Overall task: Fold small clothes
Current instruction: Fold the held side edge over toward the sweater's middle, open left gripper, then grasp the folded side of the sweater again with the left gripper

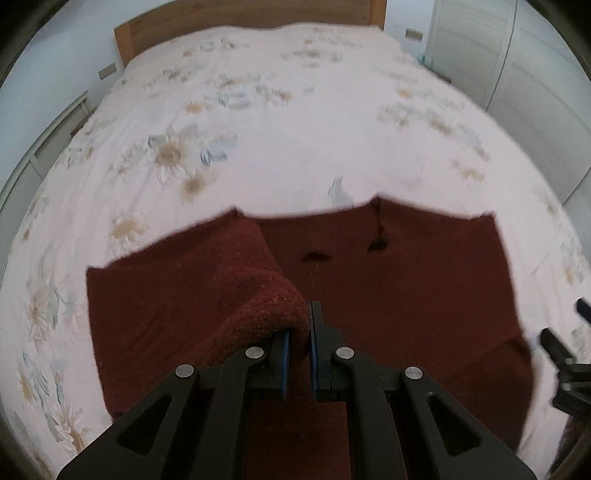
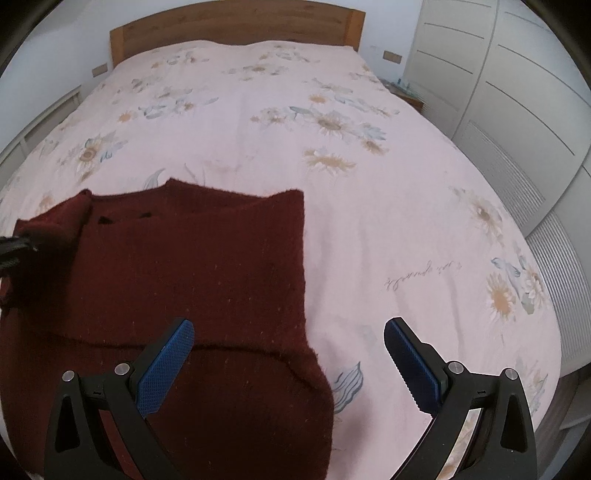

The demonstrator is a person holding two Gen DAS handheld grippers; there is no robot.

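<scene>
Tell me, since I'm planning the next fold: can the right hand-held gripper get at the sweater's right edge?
Probably yes. The right hand-held gripper is open, straddling the maroon sweater edge, with only bare bedspread beside it and nothing in between.

A home bedroom: a wide bed (image 2: 258, 147) under a pale pink floral cover fills the frame, its wooden headboard (image 2: 236, 27) against the wall at top, white panelled wardrobe doors (image 2: 498, 92) lining the right edge, wall sockets (image 2: 392, 56) beside the headboard.

floral bedspread (image 2: 369, 221), wooden headboard (image 2: 236, 29), wardrobe (image 2: 498, 92)
</scene>
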